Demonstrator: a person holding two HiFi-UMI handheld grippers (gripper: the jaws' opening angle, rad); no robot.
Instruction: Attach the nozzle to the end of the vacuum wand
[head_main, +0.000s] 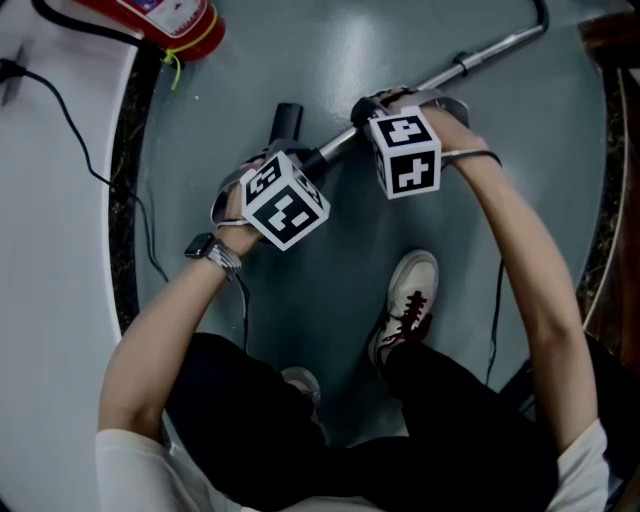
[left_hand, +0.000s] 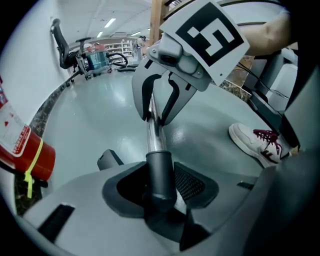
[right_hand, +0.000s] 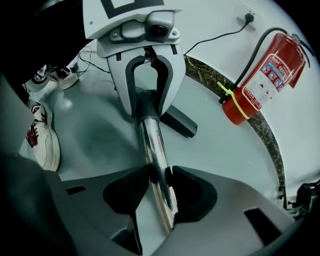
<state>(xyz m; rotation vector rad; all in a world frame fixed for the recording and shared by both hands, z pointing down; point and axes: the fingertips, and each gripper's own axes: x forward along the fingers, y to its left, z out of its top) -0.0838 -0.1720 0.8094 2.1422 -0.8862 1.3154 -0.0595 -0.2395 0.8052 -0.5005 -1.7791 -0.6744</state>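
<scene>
- gripping the dark grey nozzle (left_hand: 160, 170), the left gripper (left_hand: 160, 189) has both jaws pressed on the tube's sides, held fairly wide by its girth.
- the nozzle sits sleeved over the low end of the vacuum wand (right_hand: 152, 145); the wand's chrome tube enters the nozzle's top, and the nozzle's lower end lies right between the left jaws.
- the right gripper (right_hand: 158, 176) holds the wand farther up the chrome tube, with its two dark pads tight on either side of the metal.
- both grippers point steeply down onto the wand, close together along it but not touching each other.
- the wand runs slantwise above the grey floor (head_main: 330, 60), and from the right gripper it stretches away toward a dark bend at its far end.
- a black attachment (head_main: 287, 122) lies on the floor just beside the wand's nozzle end, on the side away from the person; whether it touches the wand cannot be told.
- a red fire extinguisher (right_hand: 262, 82) stands by the wall, well apart from the wand and off its nozzle end.
- a white shoe (head_main: 408, 295) with dark red laces rests on the floor near the wand, on the person's side.
- a thin black cable (head_main: 80, 140) trails along the wall, well apart from the wand.
</scene>
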